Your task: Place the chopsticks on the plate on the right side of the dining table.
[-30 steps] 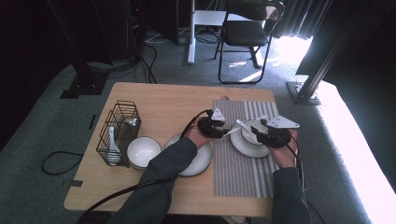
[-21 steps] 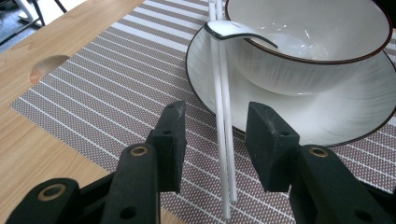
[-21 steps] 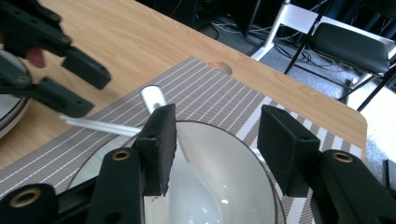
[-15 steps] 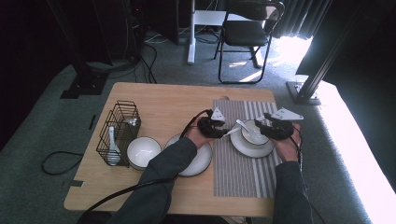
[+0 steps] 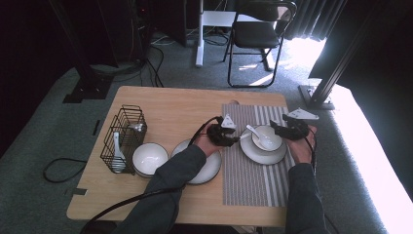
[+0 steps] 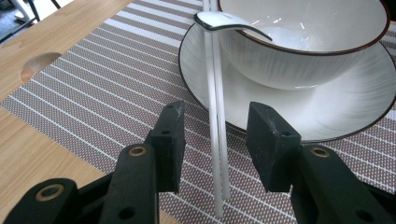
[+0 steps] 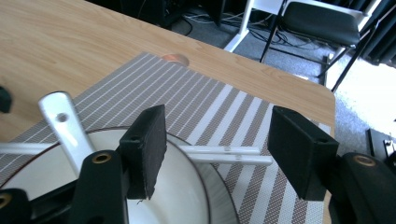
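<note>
Left gripper (image 6: 214, 140) open astride the white plastic chopsticks (image 6: 215, 140) near the striped mat's left edge; right gripper (image 7: 217, 149) opening, empty.

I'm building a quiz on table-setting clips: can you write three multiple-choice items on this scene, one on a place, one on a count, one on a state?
1. Where does the spoon lie?
A. in the bowl on the plate
B. on bare wood
C. on the chair

2. How many chopsticks lie by the plate?
A. one
B. two
C. four

3. How are the left hand-held gripper jaws?
A. clamped on the bowl
B. shut on nothing
C. open around the chopsticks

Answers: 1 A, its handle rests on the bowl rim; 2 B, a white pair shows; 3 C, gaps show either side.
</note>
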